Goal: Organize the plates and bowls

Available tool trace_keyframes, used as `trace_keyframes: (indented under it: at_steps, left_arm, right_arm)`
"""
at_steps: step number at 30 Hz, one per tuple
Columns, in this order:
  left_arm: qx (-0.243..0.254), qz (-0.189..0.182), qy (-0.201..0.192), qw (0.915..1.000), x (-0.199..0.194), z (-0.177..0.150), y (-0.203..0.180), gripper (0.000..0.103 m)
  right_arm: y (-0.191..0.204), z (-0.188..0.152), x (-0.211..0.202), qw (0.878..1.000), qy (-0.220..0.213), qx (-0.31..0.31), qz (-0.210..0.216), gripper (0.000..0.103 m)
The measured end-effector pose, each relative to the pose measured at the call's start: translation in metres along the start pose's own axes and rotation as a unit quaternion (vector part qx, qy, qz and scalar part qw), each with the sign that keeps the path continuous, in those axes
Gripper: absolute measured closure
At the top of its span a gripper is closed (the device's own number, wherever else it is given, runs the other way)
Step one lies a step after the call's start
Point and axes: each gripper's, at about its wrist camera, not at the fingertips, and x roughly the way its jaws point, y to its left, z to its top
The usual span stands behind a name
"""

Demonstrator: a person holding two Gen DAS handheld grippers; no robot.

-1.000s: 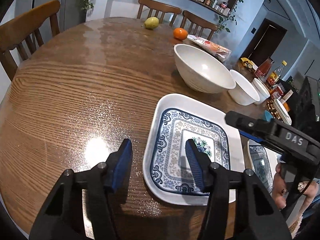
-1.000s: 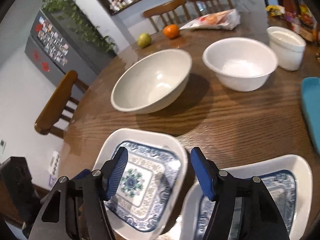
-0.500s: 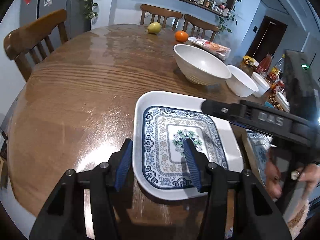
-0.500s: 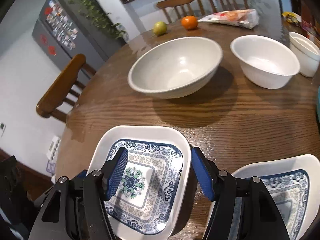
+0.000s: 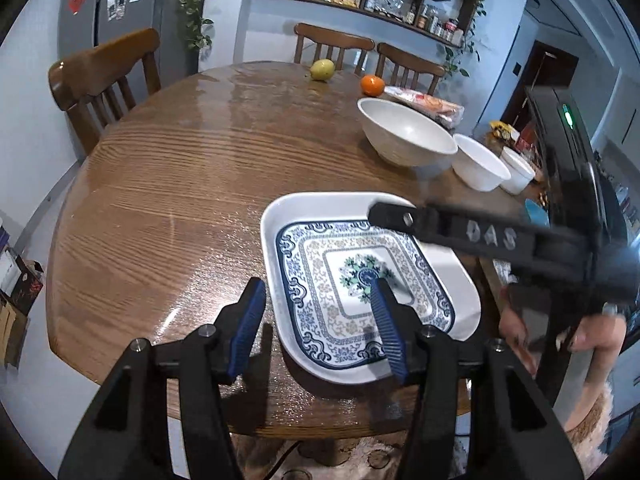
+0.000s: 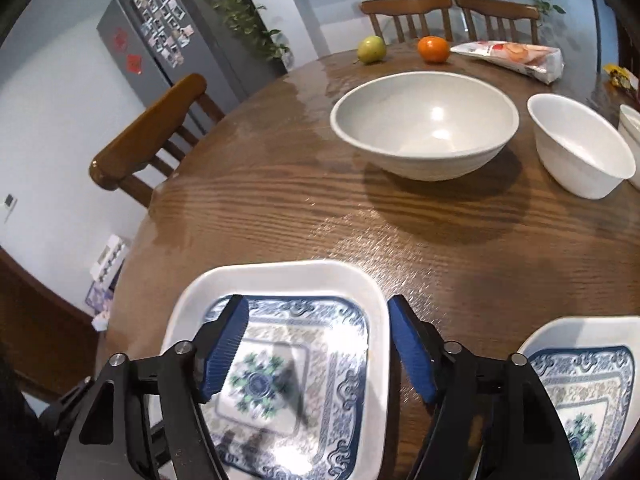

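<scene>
A square white plate with a blue pattern (image 5: pixel 360 280) (image 6: pixel 288 360) lies on the wooden table (image 5: pixel 180 184) near its front edge. My left gripper (image 5: pixel 318 324) straddles the plate's left rim. Its jaws are opening, one pad outside the rim, one over the pattern, neither pressing. My right gripper (image 6: pixel 318 350) straddles the right rim, jaws opening, pads clear of it. The black body of the right gripper (image 5: pixel 480 236) crosses the left wrist view. A second patterned plate (image 6: pixel 580 400) lies to the right. Behind stand a large bowl (image 6: pixel 424 124), a medium bowl (image 6: pixel 576 148) and a small bowl (image 5: pixel 518 170).
A pear (image 6: pixel 371 50), an orange (image 6: pixel 433 49) and a snack packet (image 6: pixel 516 58) lie at the far side. Wooden chairs (image 5: pixel 100 76) ring the table. A person's hand (image 5: pixel 520 340) holds the right gripper beyond the table's right edge.
The first plate has moved left, away from the second plate it overlapped. Both grippers drew back toward the table's near edge with it. The right jaws have widened.
</scene>
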Motion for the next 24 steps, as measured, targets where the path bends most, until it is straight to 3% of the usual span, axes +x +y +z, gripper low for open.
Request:
trace_keyframes:
  at_steps: [12,24]
  left_arm:
    - [-0.023,0.005,0.021,0.9995,0.013,-0.006,0.008,0.047]
    - [-0.022,-0.027,0.031,0.9989,0.017,-0.014,0.002,0.047]
  right_arm:
    - [0.013,-0.023,-0.01,0.999,-0.016,-0.025,-0.015,0.019]
    - [0.019,-0.032,-0.007,0.998,-0.031,-0.041,-0.032,0.018]
